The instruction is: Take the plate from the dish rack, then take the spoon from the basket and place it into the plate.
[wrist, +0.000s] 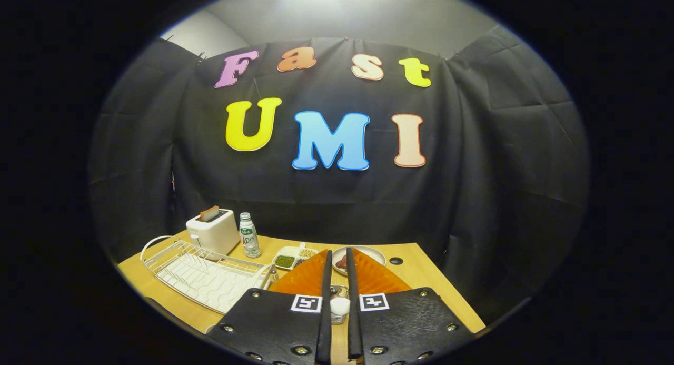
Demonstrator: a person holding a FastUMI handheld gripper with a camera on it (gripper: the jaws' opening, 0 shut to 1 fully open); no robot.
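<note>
Fingers [322,280] nearly closed, a narrow slit between them, nothing gripped; I hold the gripper [337,265] high above the table [421,280], pointing at the booth wall.

Landmark: the rack [202,273], a white wire frame on the table left of the fingers. From this angle I see no plate standing in its slots; I cannot tell whether one lies flat in it. A plate [376,254] sits on the table right of the rack, just beyond the fingertips, with something dark on it. Between rack and plate stands a small divided tray [292,257] of green and pale bits. Behind the rack: a toaster [213,230] and a bottle [249,236].

The basket [339,304], a small mesh one, shows through the slit between the fingers, right of the rack, with a white rounded thing in it. The spoon I cannot make out.

Judgement: the plate is likely stiff, smooth and breakable; pinch it at the rim. The spoon should be light and slippery; take it across the handle.
</note>
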